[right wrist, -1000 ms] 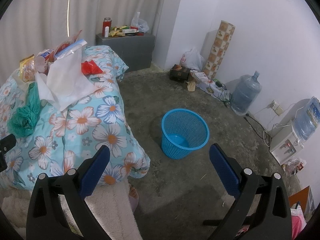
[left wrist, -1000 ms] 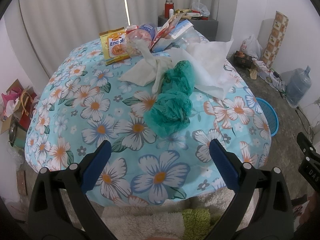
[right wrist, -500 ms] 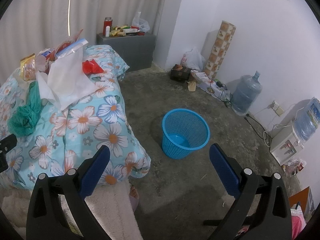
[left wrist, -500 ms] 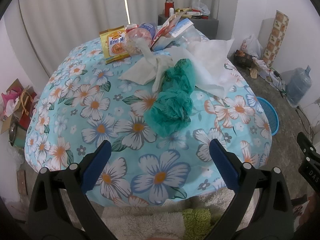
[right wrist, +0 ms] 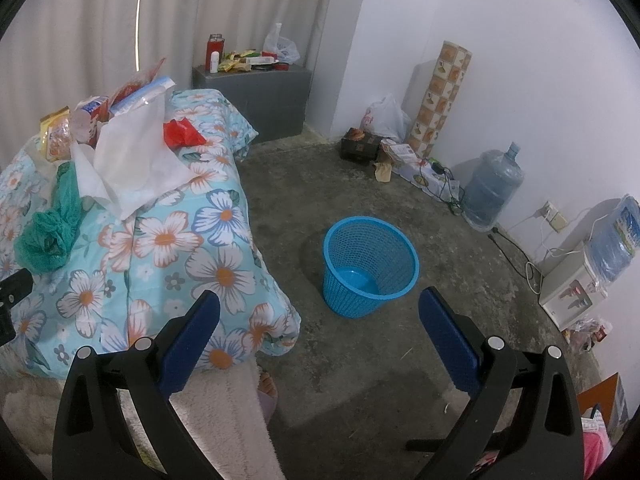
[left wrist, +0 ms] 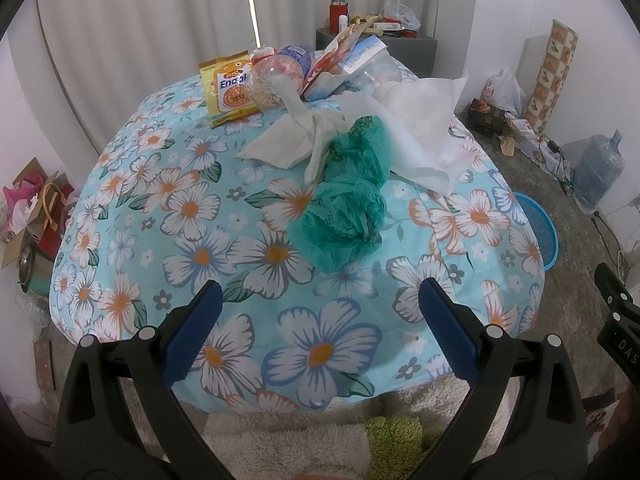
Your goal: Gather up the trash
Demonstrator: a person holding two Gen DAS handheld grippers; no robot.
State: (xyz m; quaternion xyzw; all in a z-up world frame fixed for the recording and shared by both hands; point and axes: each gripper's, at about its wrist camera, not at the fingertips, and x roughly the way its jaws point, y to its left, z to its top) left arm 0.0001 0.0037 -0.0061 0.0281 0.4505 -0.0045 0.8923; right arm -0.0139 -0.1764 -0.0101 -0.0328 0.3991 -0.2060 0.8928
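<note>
Here, a bed covered in a blue floral quilt (left wrist: 200, 248) carries a pile of trash, and nothing has been picked up yet. The left gripper (left wrist: 320, 328) hovers over the near edge of the bed with its blue-padded jaws spread wide and empty. Nearest to it, around the middle of the quilt, lies a crumpled teal mesh bag (left wrist: 344, 216). Just beyond that, touching it, are a twisted white tissue (left wrist: 296, 140) and a large white paper sheet (left wrist: 420, 132). Toward the far edge sit a yellow snack packet (left wrist: 230, 92), a clear plastic bottle (left wrist: 280, 72) and other wrappers. A red wrapper (right wrist: 182, 132) lies near the far right corner. The right gripper (right wrist: 320, 328) is also wide open and empty, held over the concrete floor beside the bed. A blue mesh wastebasket (right wrist: 370, 266) stands on that floor, well apart from the pile and apparently empty.

The likely risks: the teal mesh bag is soft and springy, so a shallow pinch may slip off, or the jaws may catch the quilt beneath. The overlapping tissue may drag along and drop on the floor short of the basket.
</note>
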